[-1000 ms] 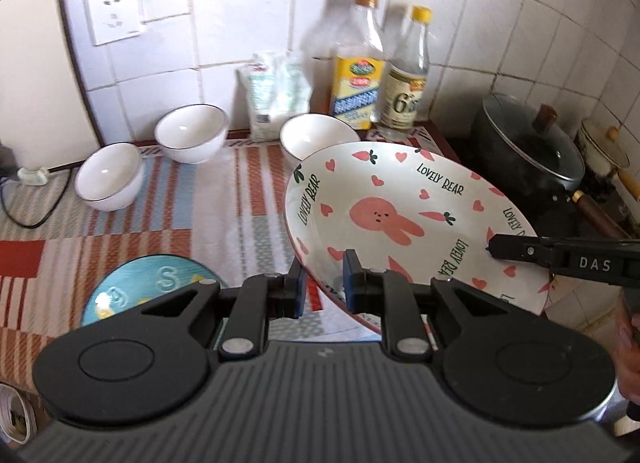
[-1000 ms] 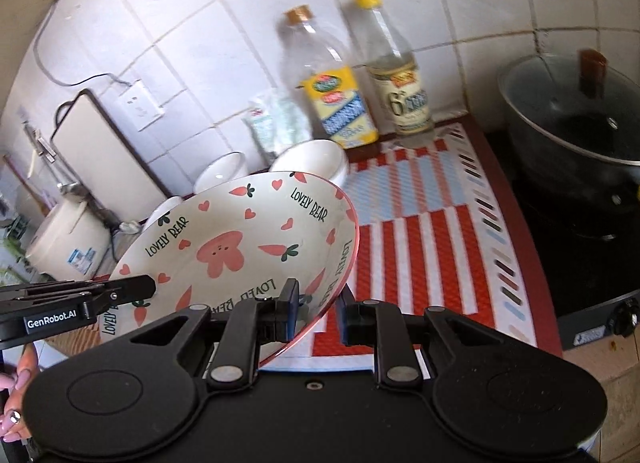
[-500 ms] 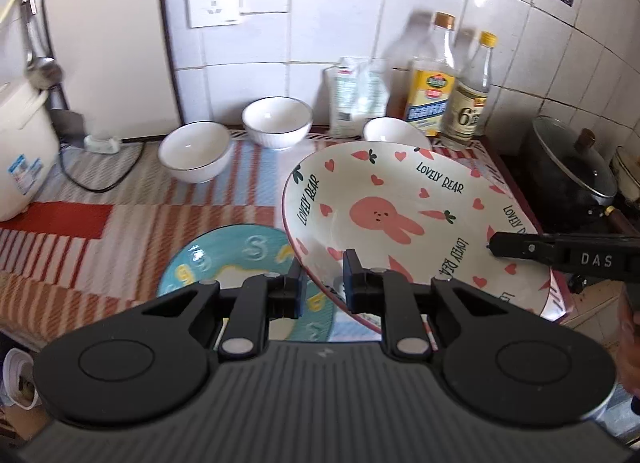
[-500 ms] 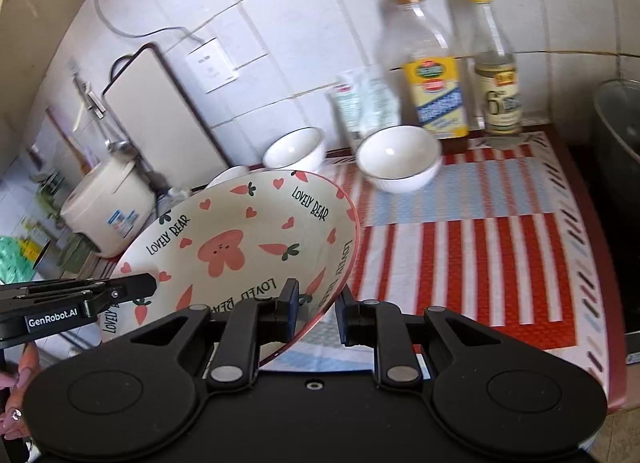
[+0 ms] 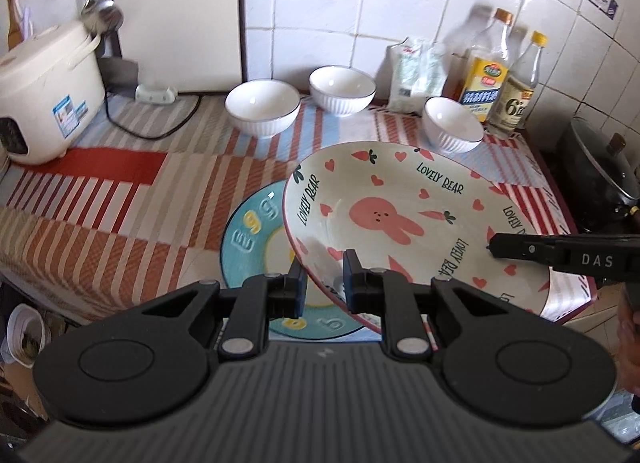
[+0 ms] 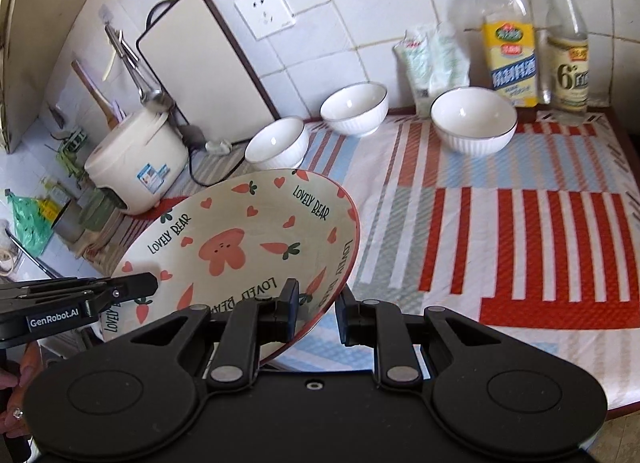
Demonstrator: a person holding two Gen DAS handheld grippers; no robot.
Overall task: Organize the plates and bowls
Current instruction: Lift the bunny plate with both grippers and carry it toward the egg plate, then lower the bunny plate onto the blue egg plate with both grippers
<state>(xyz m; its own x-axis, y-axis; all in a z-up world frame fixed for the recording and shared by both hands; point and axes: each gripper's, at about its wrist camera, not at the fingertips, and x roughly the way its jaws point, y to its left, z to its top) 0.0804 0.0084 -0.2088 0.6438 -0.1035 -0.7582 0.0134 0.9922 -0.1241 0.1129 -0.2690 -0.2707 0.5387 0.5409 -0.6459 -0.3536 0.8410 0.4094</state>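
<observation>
So the whole carry had slid left since a second before: the blue plate [image 5: 256,239], barely peeking out back then, now sat right under the rabbit plate [image 5: 408,223]. From the left wrist, the left gripper [image 5: 323,283] was pinched tight on the near rim, the glossy plate tilted and overlapping the blue one's right half. From the right wrist, the right gripper [image 6: 318,311] clamped narrow on the opposite rim [image 6: 340,271]. Three ribbed white bowls [image 6: 472,119] waited by the tiled wall on the striped woven mat [image 6: 540,243].

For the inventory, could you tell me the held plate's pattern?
Pink rabbit, hearts and carrots on the cream plate; left wrist view.
</observation>
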